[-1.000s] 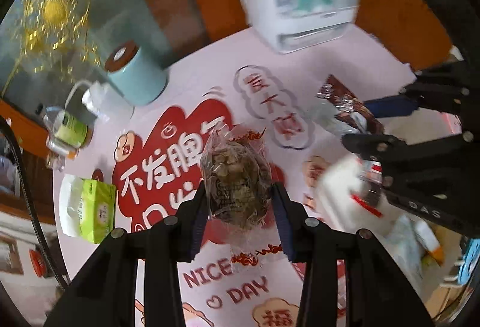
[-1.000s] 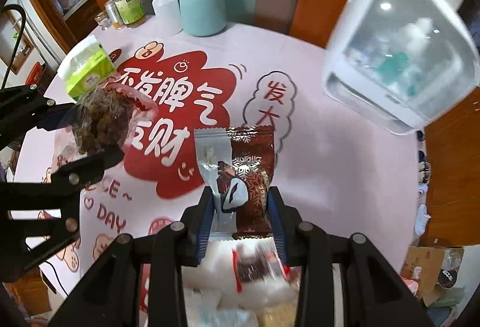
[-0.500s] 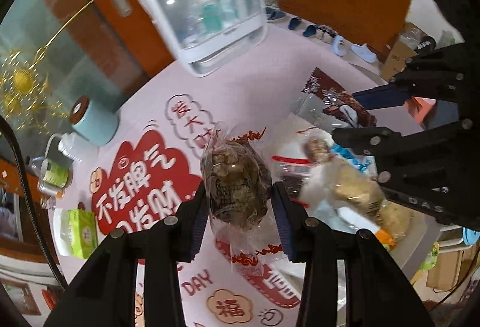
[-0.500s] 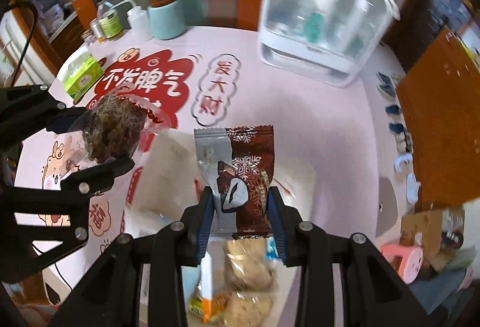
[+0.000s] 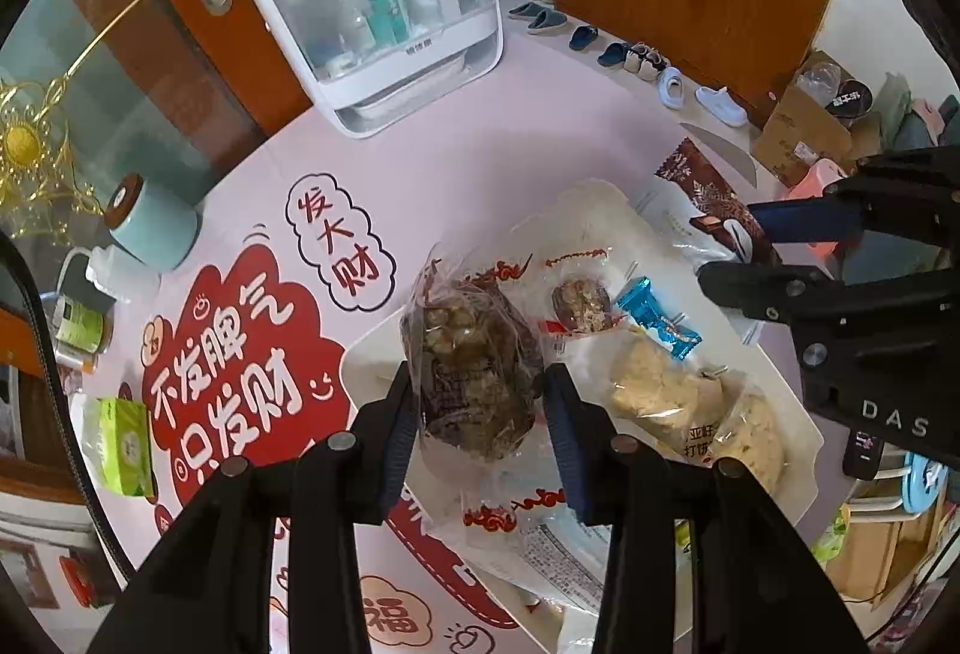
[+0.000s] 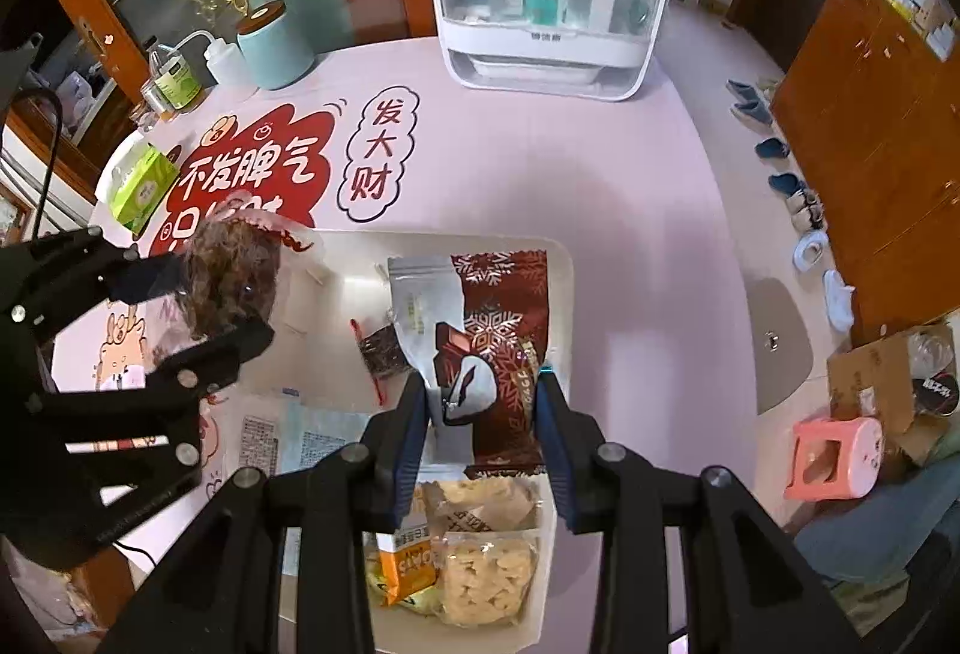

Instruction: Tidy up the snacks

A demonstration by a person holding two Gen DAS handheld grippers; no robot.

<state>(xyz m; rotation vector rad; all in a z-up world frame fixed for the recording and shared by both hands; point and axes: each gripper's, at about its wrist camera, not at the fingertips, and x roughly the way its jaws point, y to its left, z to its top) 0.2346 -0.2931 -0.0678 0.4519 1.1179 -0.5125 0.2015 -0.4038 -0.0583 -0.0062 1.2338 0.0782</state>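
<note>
Jaws of the left gripper [image 5: 480, 402] are clamped on a clear packet of dark brown snack [image 5: 474, 372]; jaws of the right gripper [image 6: 483, 414] pinch a dark red and silver packet [image 6: 480, 336]. Both packets hang over the white tray [image 6: 558, 258] on the counter [image 6: 630, 210], which lies directly below and ahead of both pairs of jaws and already carries pale biscuit packs [image 6: 480, 570] and a blue sweet [image 5: 657, 318]. The step in hand looks like delivery into the tray. Next, each hand probably needs to lower over a free patch, then release.
</note>
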